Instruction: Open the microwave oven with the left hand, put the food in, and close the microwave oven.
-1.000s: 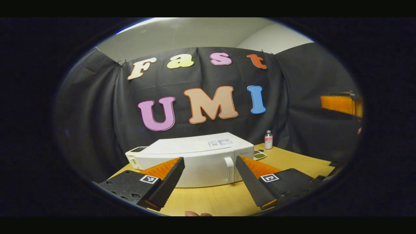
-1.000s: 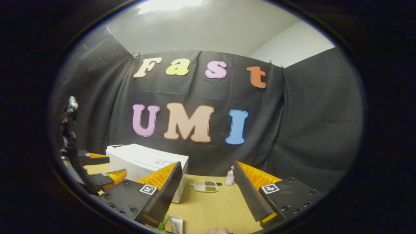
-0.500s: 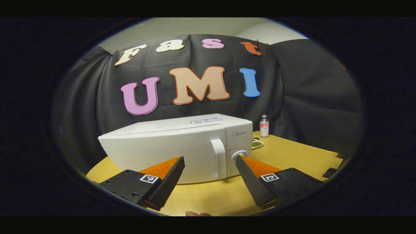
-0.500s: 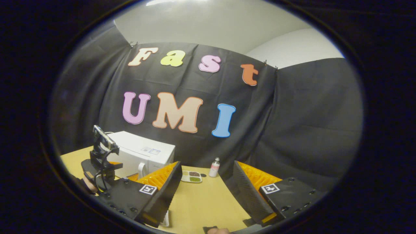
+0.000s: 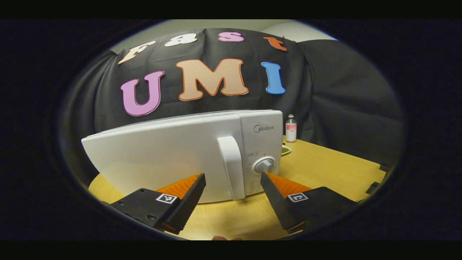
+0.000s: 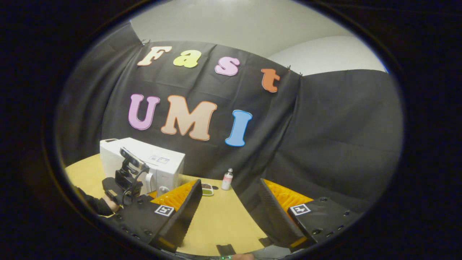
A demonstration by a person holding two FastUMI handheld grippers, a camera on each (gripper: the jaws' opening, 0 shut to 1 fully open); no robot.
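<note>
The white microwave (image 5: 162, 155) stands on the wooden table (image 5: 325, 173) with its door closed. Its upright handle (image 5: 231, 166) and a round knob (image 5: 264, 165) face me. My left gripper (image 5: 232, 178) is open, its fingers either side of the handle's lower end and a little short of it. In the right gripper view the microwave (image 6: 155, 162) sits at the left, with the left gripper (image 6: 126, 177) and the hand (image 6: 108, 205) holding it just in front. My right gripper (image 6: 230, 184) is open and holds nothing, above the table. A small food tray (image 6: 206, 188) lies right of the microwave.
A small bottle (image 5: 291, 128) with a pink label stands behind the tray (image 5: 285, 150), near the black cloth wall; it shows as the bottle (image 6: 227, 179) in the right gripper view. Bare tabletop (image 6: 216, 216) stretches in front of the right gripper.
The left gripper has come down and much closer to the microwave, so the handle now sits between its fingers. The right gripper's view has drawn back and turned, the microwave shifting left.
</note>
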